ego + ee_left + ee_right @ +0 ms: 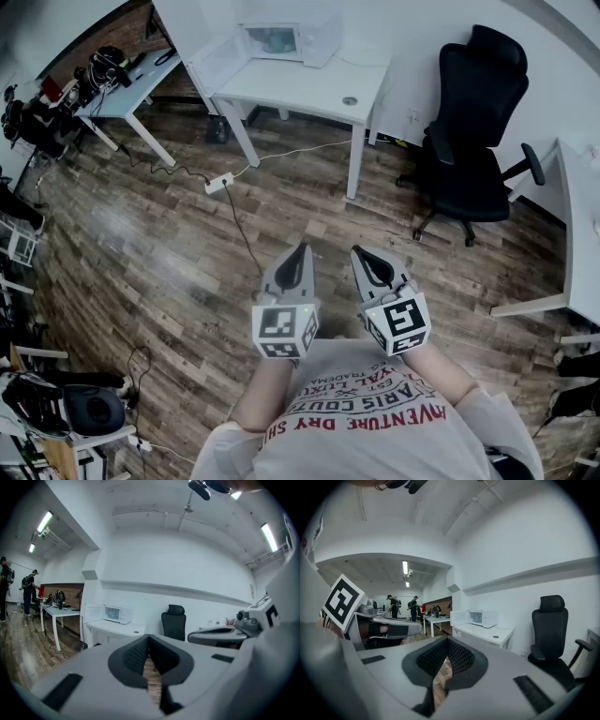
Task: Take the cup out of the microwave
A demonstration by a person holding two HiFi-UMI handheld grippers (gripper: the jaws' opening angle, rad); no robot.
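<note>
A white microwave [281, 39] stands on a white table [309, 89] against the far wall, its door [217, 62] swung open to the left. Something bluish shows in its cavity, too small to tell as a cup. The microwave [116, 614] is small and distant in the left gripper view, and the microwave [482, 618] is just as far in the right gripper view. My left gripper [300, 249] and right gripper [359, 251] are side by side close to my body, over the wooden floor, far from the table. Both have their jaws shut with nothing between them.
A black office chair [473, 122] stands right of the table. A power strip [218, 183] and its cable lie on the floor ahead. Another white desk [131, 84] with gear stands at the left, and a desk edge [574, 234] at the right. People [393, 605] stand far off.
</note>
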